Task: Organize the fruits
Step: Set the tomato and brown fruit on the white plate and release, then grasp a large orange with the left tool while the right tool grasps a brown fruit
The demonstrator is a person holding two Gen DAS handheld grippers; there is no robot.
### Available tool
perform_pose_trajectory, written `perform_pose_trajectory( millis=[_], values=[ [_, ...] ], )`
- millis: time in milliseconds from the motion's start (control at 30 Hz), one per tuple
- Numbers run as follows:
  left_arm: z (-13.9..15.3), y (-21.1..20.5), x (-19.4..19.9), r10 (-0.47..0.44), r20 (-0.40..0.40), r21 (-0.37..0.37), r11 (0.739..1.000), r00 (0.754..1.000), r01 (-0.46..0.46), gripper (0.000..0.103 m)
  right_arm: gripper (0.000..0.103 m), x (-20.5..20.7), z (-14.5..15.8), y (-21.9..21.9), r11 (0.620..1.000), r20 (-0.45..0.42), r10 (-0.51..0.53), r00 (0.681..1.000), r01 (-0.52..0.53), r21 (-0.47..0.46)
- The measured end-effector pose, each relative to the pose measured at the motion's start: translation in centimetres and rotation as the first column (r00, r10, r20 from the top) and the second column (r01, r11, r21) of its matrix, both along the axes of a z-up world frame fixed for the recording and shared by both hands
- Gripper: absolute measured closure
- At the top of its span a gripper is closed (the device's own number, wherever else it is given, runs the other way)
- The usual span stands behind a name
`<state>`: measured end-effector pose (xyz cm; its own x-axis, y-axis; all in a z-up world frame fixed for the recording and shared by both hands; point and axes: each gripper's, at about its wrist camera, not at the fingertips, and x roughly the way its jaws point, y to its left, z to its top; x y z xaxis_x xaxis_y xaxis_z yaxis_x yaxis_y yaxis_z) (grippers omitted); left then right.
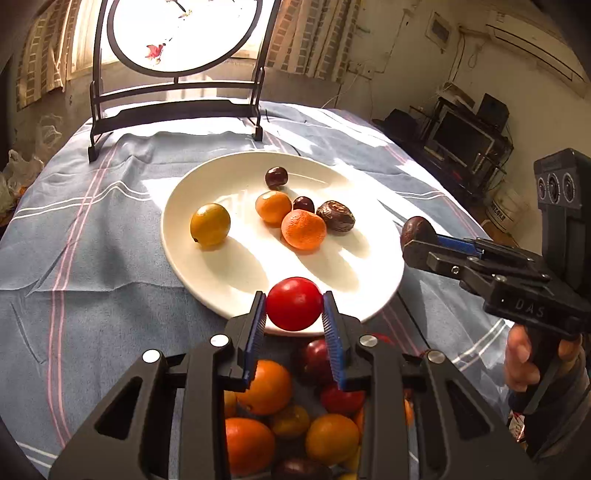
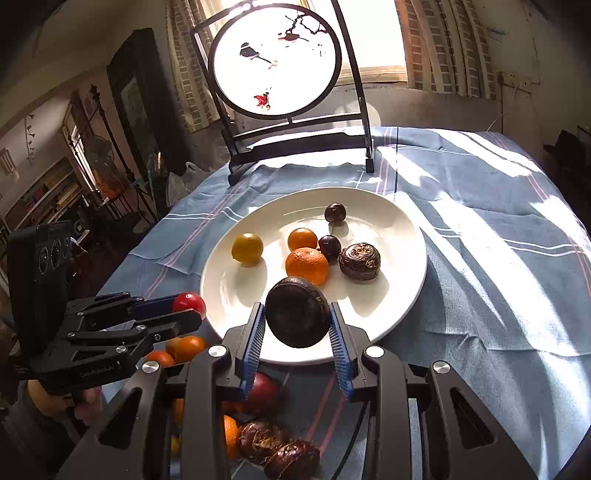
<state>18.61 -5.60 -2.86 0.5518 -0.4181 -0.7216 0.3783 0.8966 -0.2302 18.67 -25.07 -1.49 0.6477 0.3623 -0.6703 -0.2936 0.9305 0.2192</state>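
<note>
Fruit is split between a white plate (image 1: 207,273) on the blue striped tablecloth (image 1: 92,240) and a loose pile at the near edge, under both grippers.

The left gripper (image 1: 294,314) has its blue ribbed fingers (image 1: 258,325) parted just wide enough to pinch a red round fruit (image 1: 293,303) on either side. It holds the fruit over the near rim of the plate, with the tool pointing forward and slightly down toward the table. In the right wrist view the same gripper (image 2: 184,314) comes in from the left, level, with a hand partly visible under the grip.

The right gripper (image 2: 297,325) clamps a dark, flattish round fruit (image 2: 297,312) between its fingers (image 2: 338,339), spread a little wider than the left pair. The fruit sits tilted, also above the plate's near rim. From the left wrist view this gripper (image 1: 417,240) reaches in from the right, angled toward the plate, with the person's hand (image 1: 524,358) wrapped round the handle.

On the plate lie a yellow fruit (image 1: 209,224), two oranges (image 1: 303,229) touching each other, two small dark round fruits, and a wrinkled brown one (image 1: 335,216). A round framed screen (image 1: 177,33) stands behind.
</note>
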Motion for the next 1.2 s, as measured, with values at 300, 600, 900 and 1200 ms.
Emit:
perform_pose_trajectory(
  millis=[300,600,900,1200],
  values=[
    [2.0,3.2,-2.6,0.063,0.075,-0.049,0.997,0.995,-0.060,0.038,0.048,-3.7,0.0,-0.4,0.999,0.057,0.013,0.998,-0.010,-0.045],
    [-0.5,7.0,-10.2,0.046,0.072,0.039,0.998,0.996,-0.049,0.037,0.048,-10.8,-3.3,-0.7,0.994,0.026,0.095,0.995,-0.093,-0.062],
    [-2.8,8.5,-11.2,0.077,0.015,0.039,0.996,0.997,-0.078,0.037,0.057,-9.5,-5.2,0.6,0.991,-0.069,0.101,0.993,-0.106,-0.079],
    [-3.1,6.2,-10.1,0.065,0.023,0.134,0.989,0.998,-0.068,0.038,0.078,-10.7,-4.6,-2.7,0.997,-0.016,0.057,0.998,-0.056,0.050]
  ],
)
